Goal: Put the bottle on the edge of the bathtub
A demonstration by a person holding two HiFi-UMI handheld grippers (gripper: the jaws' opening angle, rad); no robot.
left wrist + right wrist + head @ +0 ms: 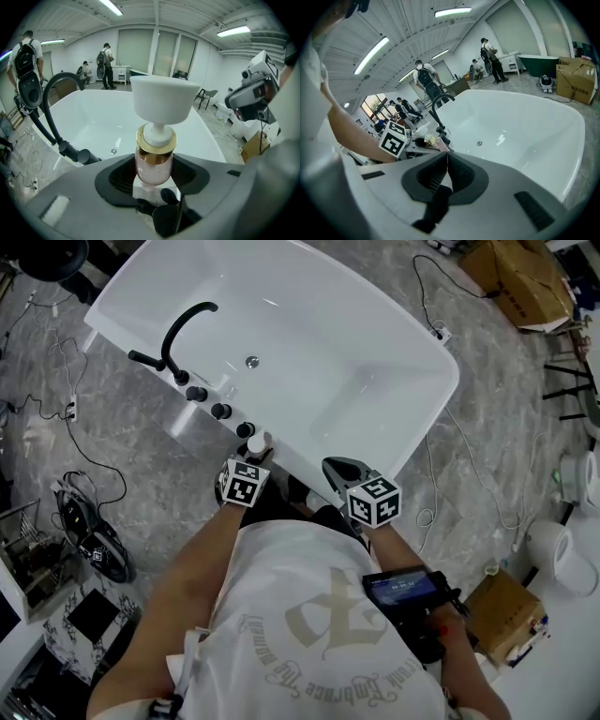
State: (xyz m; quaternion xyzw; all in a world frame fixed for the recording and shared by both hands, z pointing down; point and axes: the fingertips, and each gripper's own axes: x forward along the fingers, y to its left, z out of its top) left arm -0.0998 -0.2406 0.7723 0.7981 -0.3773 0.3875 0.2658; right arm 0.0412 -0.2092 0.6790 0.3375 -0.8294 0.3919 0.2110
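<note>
A pink glittery bottle point(153, 164) with a gold collar and a wide white pump cap stands upright between my left gripper's point(153, 180) jaws, and the ribbed pads close on its sides. In the head view the bottle point(255, 443) is at the white bathtub's near rim point(281, 457), just right of the black knobs, with the left gripper point(251, 459) behind it. Whether its base rests on the rim is hidden. My right gripper point(339, 471) hovers over the same rim further right, and its jaws point(447, 161) are shut on nothing. In the right gripper view the bottle point(427, 139) shows beside the left marker cube.
A black arched faucet point(178, 334) and several black knobs point(220, 411) line the tub's left rim. The drain point(251, 362) is in the basin. Cables run over the grey floor; cardboard boxes point(520, 277) and a toilet point(562, 549) stand to the right. People stand far behind the tub.
</note>
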